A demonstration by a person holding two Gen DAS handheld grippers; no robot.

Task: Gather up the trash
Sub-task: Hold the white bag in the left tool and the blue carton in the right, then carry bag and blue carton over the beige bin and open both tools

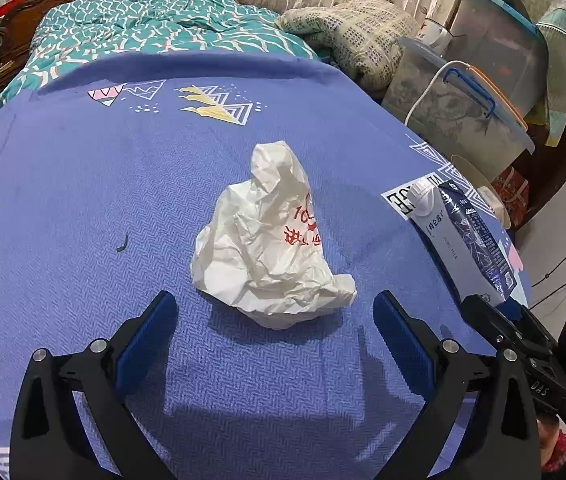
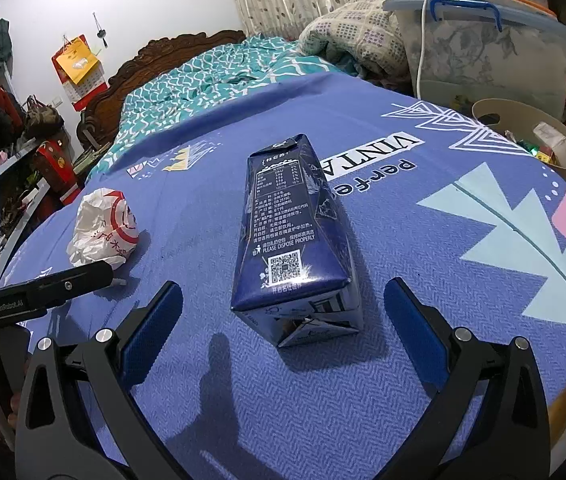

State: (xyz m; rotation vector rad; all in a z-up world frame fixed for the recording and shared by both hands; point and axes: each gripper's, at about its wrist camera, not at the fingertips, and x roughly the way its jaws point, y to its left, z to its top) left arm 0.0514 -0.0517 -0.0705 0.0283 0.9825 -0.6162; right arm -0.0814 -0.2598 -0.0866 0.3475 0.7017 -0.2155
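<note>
With both sets of fingers spread, we judge the crumpled wrapper (image 1: pixel 271 240) ahead of our left gripper (image 1: pixel 275 332) light and crushable anywhere, while the milk carton (image 2: pixel 295 232) lying on the bed (image 2: pixel 403 380) before our right gripper (image 2: pixel 283 320) wants its stiff, slick sides.

From my remote station I see a crinkled, thin white plastic bag (image 1: pixel 271 240) and a glossy, creased blue carton (image 2: pixel 291 236) on a matt woven blue bedsheet (image 1: pixel 83 200); my tongs' pads (image 2: pixel 151 328) look ribbed.
</note>
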